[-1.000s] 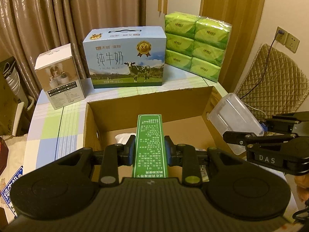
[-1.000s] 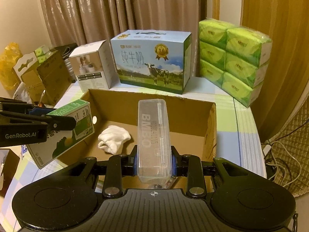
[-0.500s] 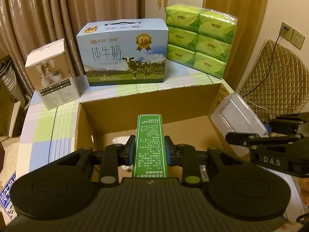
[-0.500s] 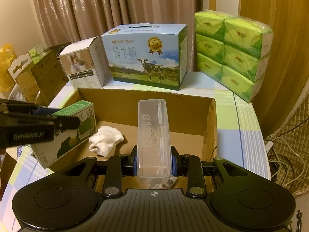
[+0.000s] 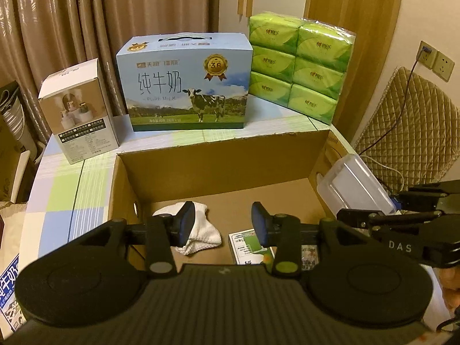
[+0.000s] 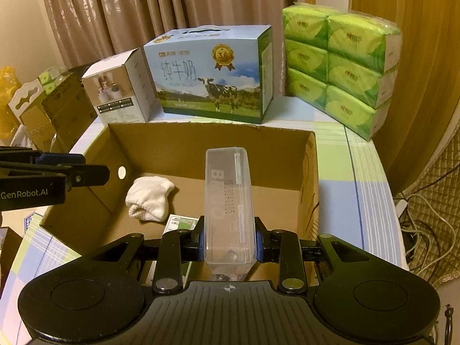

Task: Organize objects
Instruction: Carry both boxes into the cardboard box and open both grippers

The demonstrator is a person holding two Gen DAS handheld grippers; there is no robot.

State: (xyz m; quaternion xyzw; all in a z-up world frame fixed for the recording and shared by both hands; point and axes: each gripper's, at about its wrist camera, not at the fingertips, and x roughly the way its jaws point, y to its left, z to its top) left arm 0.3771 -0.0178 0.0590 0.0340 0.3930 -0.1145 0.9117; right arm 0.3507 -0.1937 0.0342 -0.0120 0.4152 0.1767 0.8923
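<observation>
- Cardboard forms the open box (image 5: 218,169) on the checked tablecloth (image 5: 63,198); both grippers hang over it.
- Left gripper (image 5: 221,225): its fingers are spread wide with nothing between the blue pads (image 5: 187,222), directly above the box floor.
- Below that gap, on the floor of the box, lies a small green-and-white carton (image 5: 248,245) (flat, partly hidden by the gripper body), with a white sock (image 5: 198,230) bunched just to its left.
- Right gripper (image 6: 229,240): fingers are closed against the two sides of a clear plastic case (image 6: 228,204), which points forward along the fingers above the box, toward its right side.
- From the right wrist camera the sock (image 6: 151,198) sits near the box's left wall, and a corner of the carton (image 6: 182,224) shows just beside it.
- Behind the box, on the table, stand a small white product box (image 5: 79,115), a blue milk case printed with a cow (image 5: 187,83), and a wrapped pack of green tissues (image 5: 299,66) (stacked three high).
- Brown curtains (image 5: 72,14) hang at the back.
</observation>
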